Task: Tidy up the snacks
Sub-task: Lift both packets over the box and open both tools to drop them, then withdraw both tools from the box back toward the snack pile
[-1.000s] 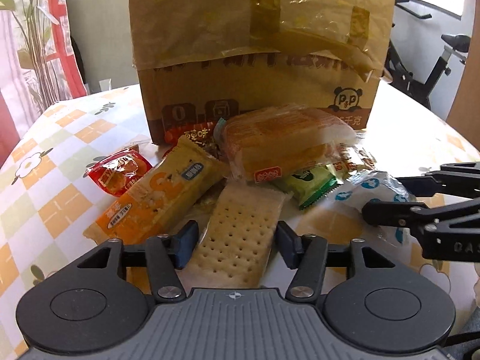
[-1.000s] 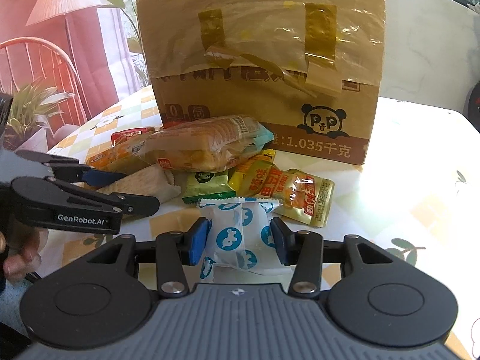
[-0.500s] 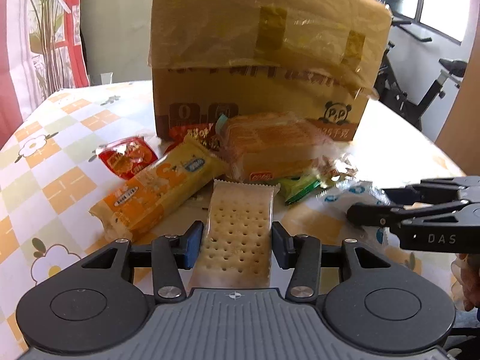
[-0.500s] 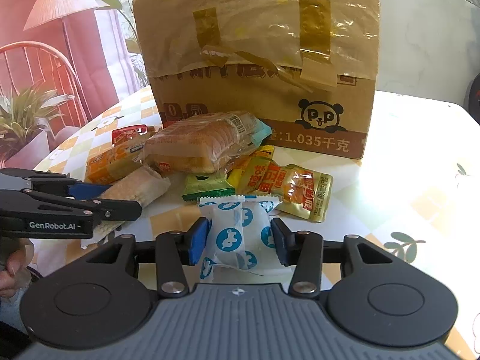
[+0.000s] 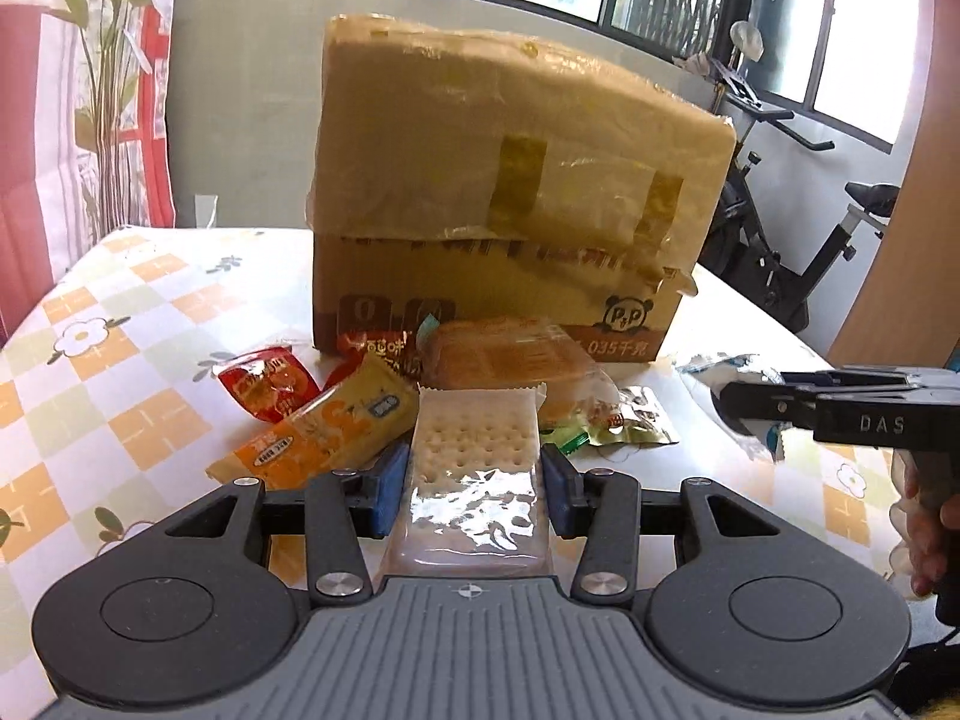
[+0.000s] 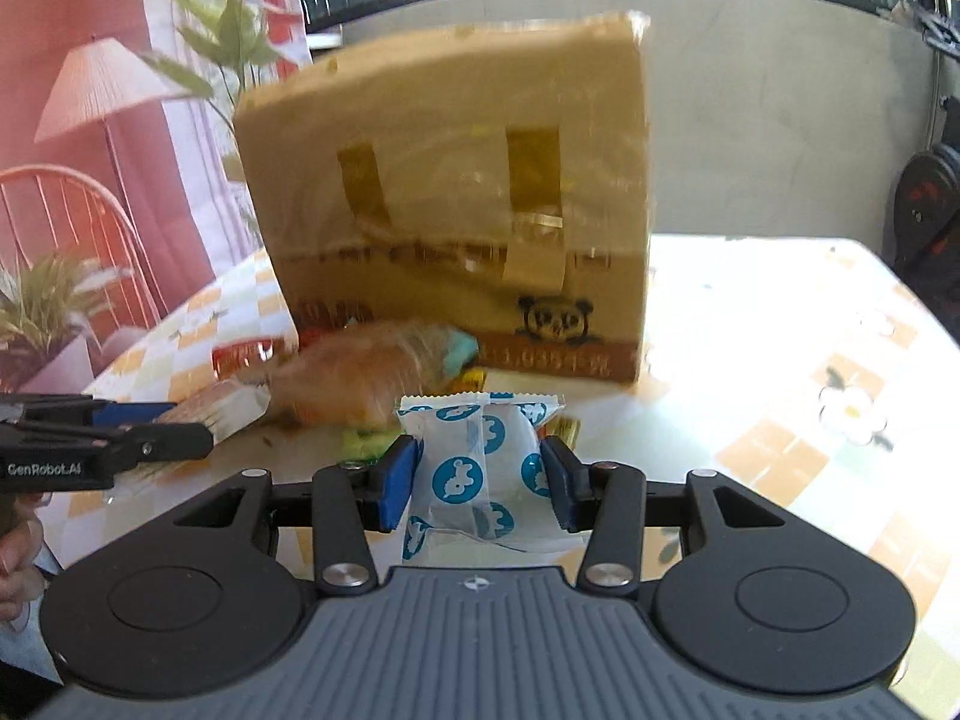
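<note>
Your left gripper (image 5: 474, 495) has its blue-padded jaws closed against the long sides of the cracker pack (image 5: 474, 480), a flat rectangle in clear glossy film with a crimped, zigzag top edge; the pale, dotted crackers show through the upper half and glare covers the lower half. The pack looks raised above the tabletop (image 5: 138, 372), near its front edge. Your right gripper (image 6: 477, 480) is closed the same way on the white pouch (image 6: 480, 468), a soft, puffed pillow bag printed with round blue badges, with a centre seam and a serrated top edge; it too is held up over the front part of the tabletop. In the left wrist view the right gripper shows at the right edge as a black bar marked DAS with the white film pinched at its tip. Behind both held items the rest of the snacks lie in a loose heap at the foot of the cardboard box (image 5: 504, 192), which stands toward the middle of the tabletop: a long orange and yellow bar wrapper (image 5: 318, 438), a shiny red sachet (image 5: 267, 381) on the heap's left, a clear bag of golden bread slices (image 5: 510, 357) resting on top against the box front, and crumpled gold and green foil packets (image 5: 624, 420) on the right. The box is brown corrugated card with a panda mark, wrinkled clear tape and two yellowish tape strips. The tabletop carries a smooth glossy cloth with orange checks and white flowers.
</note>
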The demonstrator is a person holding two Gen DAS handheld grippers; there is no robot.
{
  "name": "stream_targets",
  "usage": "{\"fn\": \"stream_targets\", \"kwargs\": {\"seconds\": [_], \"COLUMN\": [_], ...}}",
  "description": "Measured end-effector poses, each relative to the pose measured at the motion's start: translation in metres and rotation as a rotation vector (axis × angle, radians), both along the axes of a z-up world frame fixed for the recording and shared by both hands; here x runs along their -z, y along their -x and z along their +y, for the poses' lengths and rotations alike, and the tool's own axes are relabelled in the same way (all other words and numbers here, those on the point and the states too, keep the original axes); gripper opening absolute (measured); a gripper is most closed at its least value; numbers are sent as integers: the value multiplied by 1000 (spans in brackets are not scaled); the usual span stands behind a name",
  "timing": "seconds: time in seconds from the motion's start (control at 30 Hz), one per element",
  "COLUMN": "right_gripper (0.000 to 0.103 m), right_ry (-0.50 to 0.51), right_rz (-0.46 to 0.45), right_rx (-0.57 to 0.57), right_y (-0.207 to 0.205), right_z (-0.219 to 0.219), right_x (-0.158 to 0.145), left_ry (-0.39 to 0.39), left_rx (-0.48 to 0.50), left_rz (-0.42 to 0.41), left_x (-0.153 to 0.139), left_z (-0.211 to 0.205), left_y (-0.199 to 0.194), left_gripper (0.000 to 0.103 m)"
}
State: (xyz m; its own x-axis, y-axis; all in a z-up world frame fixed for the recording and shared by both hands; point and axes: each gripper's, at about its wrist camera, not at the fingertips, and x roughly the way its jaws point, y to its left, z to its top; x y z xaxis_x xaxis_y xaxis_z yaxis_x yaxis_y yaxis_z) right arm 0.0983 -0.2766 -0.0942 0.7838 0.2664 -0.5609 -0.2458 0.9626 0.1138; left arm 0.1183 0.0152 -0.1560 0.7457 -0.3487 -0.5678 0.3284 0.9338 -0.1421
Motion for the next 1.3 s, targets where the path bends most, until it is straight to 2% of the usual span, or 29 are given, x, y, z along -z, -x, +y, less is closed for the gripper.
{"fn": "stream_targets", "kwargs": {"seconds": [0.17,0.37,0.57,0.67,0.8,0.9,1.0,1.03,1.07,1.1,1.13,1.3], "right_gripper": [47,47,47,47,47,47,49,50,61,67,73,73], "right_ry": [-4,-49,27,73,105,121,117,115,112,101,83,15], "right_rz": [-41,-167,-325,-365,-350,-301,-256,-251,-250,-254,-262,-283], "right_rx": [-12,-29,-94,-77,-43,-3,38,48,57,64,64,30], "right_y": [2,-7,-48,-85,-138,-170,-185,-188,-189,-186,-181,-149], "right_z": [1,-8,-5,-2,2,3,1,0,-1,-6,-10,-24], "right_x": [-12,-61,-125,-140,-135,-123,-112,-109,-109,-109,-109,-111], "left_ry": [22,74,44,24,-20,-48,-72,-78,-78,-75,-71,-95], "left_rx": [-11,-6,0,-5,-28,-57,-49,-57,-73,-84,-87,-74], "left_rz": [-43,-172,-305,-342,-330,-299,-260,-248,-236,-232,-234,-239], "left_x": [-14,-68,-129,-151,-164,-161,-156,-154,-152,-151,-150,-143], "left_z": [4,10,-5,-19,-43,-55,-62,-63,-61,-58,-55,-37], "left_y": [4,-12,-60,-95,-142,-171,-190,-194,-196,-196,-193,-169], "left_gripper": [49,49,49,49,49,49,50,54,60,66,67,68]}}
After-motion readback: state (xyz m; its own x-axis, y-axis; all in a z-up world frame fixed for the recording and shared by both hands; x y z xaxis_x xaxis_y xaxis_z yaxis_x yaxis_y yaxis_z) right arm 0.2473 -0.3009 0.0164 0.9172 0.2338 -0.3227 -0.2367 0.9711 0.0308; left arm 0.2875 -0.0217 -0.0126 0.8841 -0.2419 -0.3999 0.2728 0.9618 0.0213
